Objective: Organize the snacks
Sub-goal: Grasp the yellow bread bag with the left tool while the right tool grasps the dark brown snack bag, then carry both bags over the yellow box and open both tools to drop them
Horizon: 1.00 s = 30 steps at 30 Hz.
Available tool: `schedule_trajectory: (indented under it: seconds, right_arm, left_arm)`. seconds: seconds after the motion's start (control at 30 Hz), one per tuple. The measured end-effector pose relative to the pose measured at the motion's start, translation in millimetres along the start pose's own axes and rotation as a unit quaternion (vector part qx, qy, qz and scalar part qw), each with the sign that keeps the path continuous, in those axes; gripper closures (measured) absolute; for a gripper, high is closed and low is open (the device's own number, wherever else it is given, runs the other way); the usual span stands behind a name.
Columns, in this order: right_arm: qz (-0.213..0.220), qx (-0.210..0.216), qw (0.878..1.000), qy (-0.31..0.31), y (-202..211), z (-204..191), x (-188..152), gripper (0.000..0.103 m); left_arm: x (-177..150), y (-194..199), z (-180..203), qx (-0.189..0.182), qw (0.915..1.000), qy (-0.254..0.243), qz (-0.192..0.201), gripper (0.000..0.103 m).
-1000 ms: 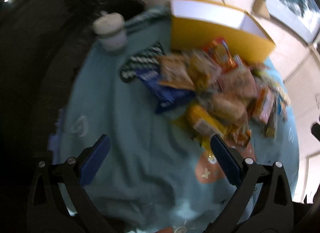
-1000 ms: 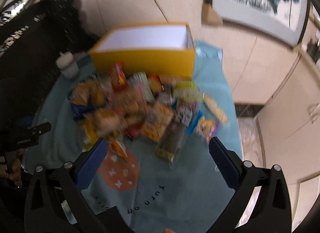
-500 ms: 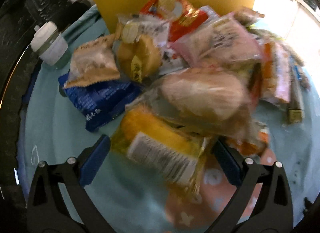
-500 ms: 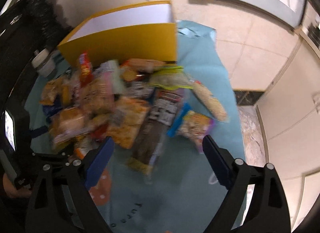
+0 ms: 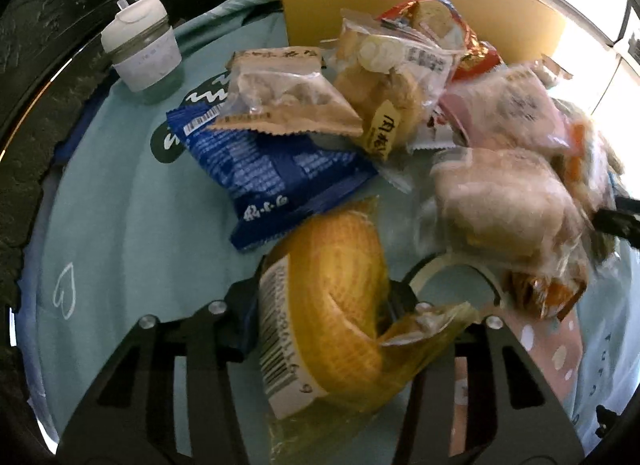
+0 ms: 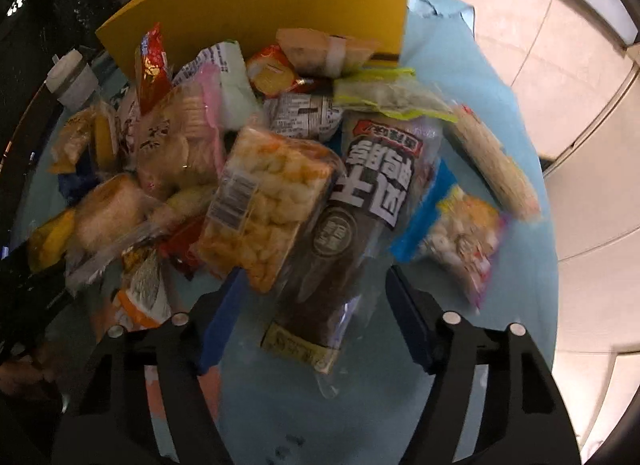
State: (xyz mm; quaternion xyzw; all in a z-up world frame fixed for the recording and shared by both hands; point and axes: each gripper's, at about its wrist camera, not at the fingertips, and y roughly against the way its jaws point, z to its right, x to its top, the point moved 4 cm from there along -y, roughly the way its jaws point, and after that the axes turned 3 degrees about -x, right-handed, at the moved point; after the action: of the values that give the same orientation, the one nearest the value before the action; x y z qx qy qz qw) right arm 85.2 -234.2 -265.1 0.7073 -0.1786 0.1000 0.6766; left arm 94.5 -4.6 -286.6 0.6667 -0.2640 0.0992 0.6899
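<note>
Two grippers are working the pile at once, and I am reading this as the first pick of the sort. My left gripper (image 5: 320,297) is squeezing its fingers onto the yellow cake packet (image 5: 332,305), which is sitting at the near edge of the heap on the teal cloth (image 5: 120,225), just beside the blue biscuit bag (image 5: 272,181). The packet is buckling a little between the pads, so I am judging the hold as firm.

My right gripper (image 6: 312,301) is hanging with its fingers spread wide on either side of the dark brown long packet (image 6: 344,233), whose near end is lying between them; the fingers are not touching it that I can see. The puffed snack bag (image 6: 264,201) is overlapping that packet's left side.

The yellow box (image 6: 256,13) is standing behind the heap, well apart from both grippers, its open top not showing here. Next, I am expecting to need a lift clear of the neighbouring wrappers, then a carry over the whole pile to the box.
</note>
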Motion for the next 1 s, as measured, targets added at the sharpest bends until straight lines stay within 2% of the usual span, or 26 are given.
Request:
schedule_trajectory:
  seconds: [0.03, 0.07, 0.1, 0.13, 0.17, 0.2, 0.27, 0.33, 0.37, 0.4, 0.43, 0.47, 0.5, 0.53, 0.57, 0.6, 0.7, 0.83, 1.0]
  right_arm:
    - [-0.001, 0.002, 1.0, -0.002, -1.9, -0.8, 1.4, 0.03]
    - [-0.004, 0.004, 1.0, 0.0, -1.6, -2.0, 2.3, 0.034]
    - [-0.003, 0.01, 1.0, 0.02, 2.4, -7.5, 3.9, 0.051]
    - [-0.006, -0.002, 0.999, 0.037, 2.4, -9.8, 3.5, 0.055]
    - [-0.009, -0.008, 0.999, 0.044, 3.2, -10.2, 1.8, 0.06]
    - [-0.012, -0.009, 0.999, 0.043, 3.6, -8.3, 0.3, 0.063]
    - [-0.022, -0.006, 0.999, 0.024, 3.8, 2.1, -2.8, 0.061]
    - [-0.025, -0.008, 1.0, 0.008, 1.9, 12.8, -4.8, 0.054]
    - [-0.026, -0.018, 0.999, 0.008, -1.1, 17.8, -5.6, 0.044]
    - [-0.036, -0.028, 0.999, 0.004, -9.0, 21.1, -7.3, 0.041]
    - [-0.043, -0.02, 0.999, -0.002, -16.2, 22.1, -8.7, 0.041]
    - [-0.023, -0.015, 1.0, 0.001, -14.9, 19.5, -8.4, 0.033]
    - [-0.014, -0.032, 0.999, 0.024, -15.4, 13.2, -8.9, 0.033]
    - [-0.013, -0.037, 0.998, 0.039, -15.0, 8.3, -9.0, 0.036]
    - [-0.012, -0.022, 0.999, 0.039, -11.6, 3.9, -8.4, 0.054]
    - [-0.017, -0.005, 0.999, 0.027, -6.5, 6.1, -6.6, 0.067]
    - [-0.025, 0.016, 1.0, -0.005, 4.7, 21.2, -9.3, 0.075]
    - [-0.019, 0.065, 0.997, -0.024, 28.9, 34.3, -18.1, 0.076]
    - [0.001, 0.091, 0.996, -0.019, 60.6, 37.8, -27.4, 0.076]
  left_arm:
    - [-1.1, 0.2, -0.9, -0.004, 1.0, 0.001, 0.002, 0.053]
    - [-2.9, -0.2, -2.3, -0.007, 1.0, 0.003, 0.002, 0.048]
    - [1.2, -0.3, -4.2, -0.009, 1.0, 0.005, 0.0, 0.044]
    - [0.9, -2.6, -5.5, -0.012, 0.9999, 0.008, -0.004, 0.023]
    - [-2.1, -5.6, -7.8, -0.018, 0.9996, 0.016, -0.015, 0.011]
    - [-5.5, -6.7, -9.7, -0.022, 0.9993, 0.023, -0.019, 0.011]
    - [-8.6, -5.1, -12.0, -0.025, 0.9992, 0.028, -0.013, 0.011]
    - [-8.2, -5.6, -11.0, -0.024, 0.9993, 0.025, -0.014, 0.01]
    - [-7.9, -6.1, -10.6, -0.023, 0.9993, 0.027, -0.015, 0.008]
    - [-6.7, -7.3, -10.6, -0.021, 0.9992, 0.029, -0.015, 0.007]
    - [-5.7, -8.6, -10.1, -0.018, 0.9993, 0.031, -0.013, 0.006]
    - [-3.2, -11.4, -12.1, -0.017, 0.9993, 0.032, -0.011, 0.005]
    - [-2.7, -11.7, -11.3, -0.017, 0.9993, 0.033, -0.008, 0.006]
    - [-2.3, -10.3, -9.7, -0.02, 0.9994, 0.029, -0.006, 0.016]
    - [-0.5, -5.7, -5.8, -0.023, 0.9996, 0.017, 0.001, 0.042]
    - [-0.1, -2.0, -1.5, -0.03, 0.9995, 0.004, 0.002, 0.053]
    - [-1.7, 2.1, -2.8, -0.043, 0.999, 0.006, -0.008, 0.059]
    - [-3.7, 8.7, -11.9, -0.058, 0.9981, 0.02, -0.009, 0.06]
    - [-4.5, 25.7, -15.8, -0.075, 0.997, 0.017, 0.007, 0.061]
